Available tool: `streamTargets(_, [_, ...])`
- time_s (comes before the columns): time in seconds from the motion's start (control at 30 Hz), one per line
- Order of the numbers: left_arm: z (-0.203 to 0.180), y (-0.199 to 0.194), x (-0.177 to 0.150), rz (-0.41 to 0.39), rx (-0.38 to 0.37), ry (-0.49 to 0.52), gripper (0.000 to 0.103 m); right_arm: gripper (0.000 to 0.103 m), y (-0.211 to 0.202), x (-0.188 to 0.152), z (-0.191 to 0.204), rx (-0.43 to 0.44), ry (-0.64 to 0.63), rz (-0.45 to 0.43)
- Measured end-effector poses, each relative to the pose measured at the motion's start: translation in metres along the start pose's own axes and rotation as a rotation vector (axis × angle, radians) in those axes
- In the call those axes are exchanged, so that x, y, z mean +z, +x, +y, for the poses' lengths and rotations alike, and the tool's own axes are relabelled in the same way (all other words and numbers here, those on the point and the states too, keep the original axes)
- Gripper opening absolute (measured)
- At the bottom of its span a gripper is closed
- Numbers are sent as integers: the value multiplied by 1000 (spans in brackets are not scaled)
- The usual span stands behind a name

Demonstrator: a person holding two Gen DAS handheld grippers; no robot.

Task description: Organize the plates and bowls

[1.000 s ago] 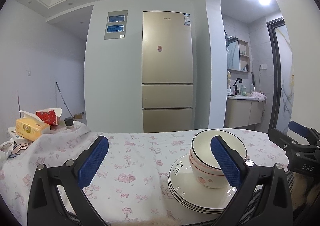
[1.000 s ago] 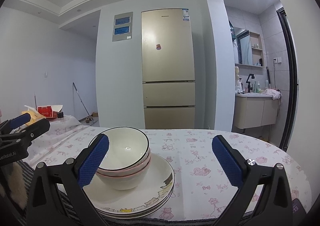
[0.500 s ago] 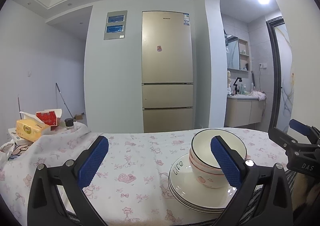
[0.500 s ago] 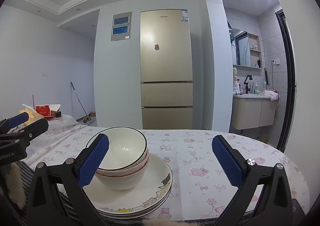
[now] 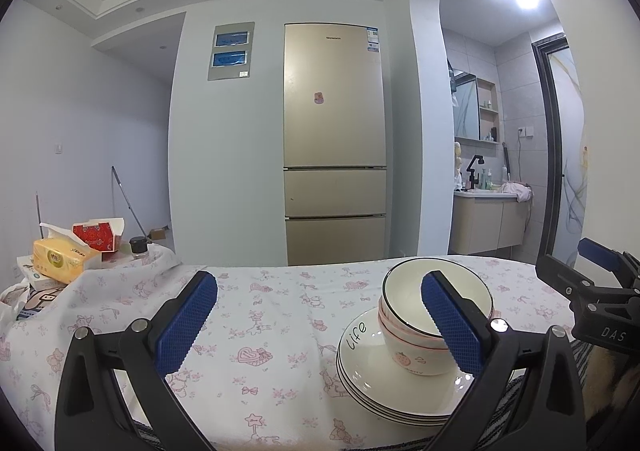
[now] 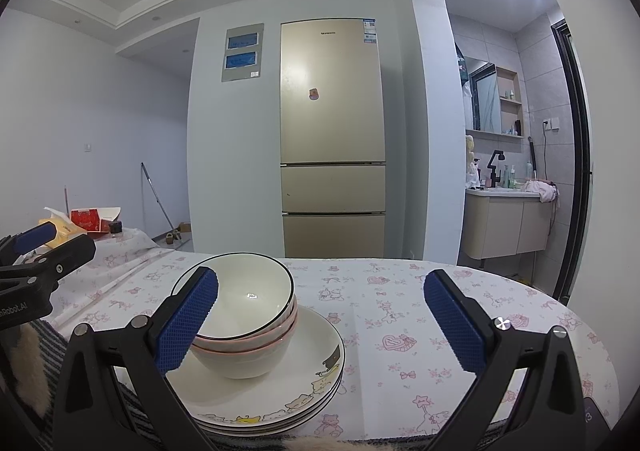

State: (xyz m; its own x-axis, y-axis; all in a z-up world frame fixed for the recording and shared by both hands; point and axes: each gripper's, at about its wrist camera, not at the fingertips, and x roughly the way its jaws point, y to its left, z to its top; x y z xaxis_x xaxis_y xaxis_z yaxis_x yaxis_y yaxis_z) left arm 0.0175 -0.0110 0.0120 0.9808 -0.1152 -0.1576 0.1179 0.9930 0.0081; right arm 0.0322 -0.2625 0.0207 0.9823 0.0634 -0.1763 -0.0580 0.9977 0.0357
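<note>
Three nested white ceramic bowls (image 6: 240, 315) sit on a stack of white cartoon-printed plates (image 6: 280, 391) near the front edge of the table (image 6: 400, 311), which carries a pink-patterned white cloth. Left gripper (image 5: 320, 323) and right gripper (image 6: 320, 325) hover apart from the stack, jaws spread wide, holding nothing. A gold refrigerator (image 6: 332, 139) stands behind.
</note>
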Motion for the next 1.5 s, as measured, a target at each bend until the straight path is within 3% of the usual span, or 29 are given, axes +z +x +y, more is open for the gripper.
streamTargets(1.5, [1, 0, 0, -1, 1, -2, 103, 103, -2, 1, -7, -9, 1, 0])
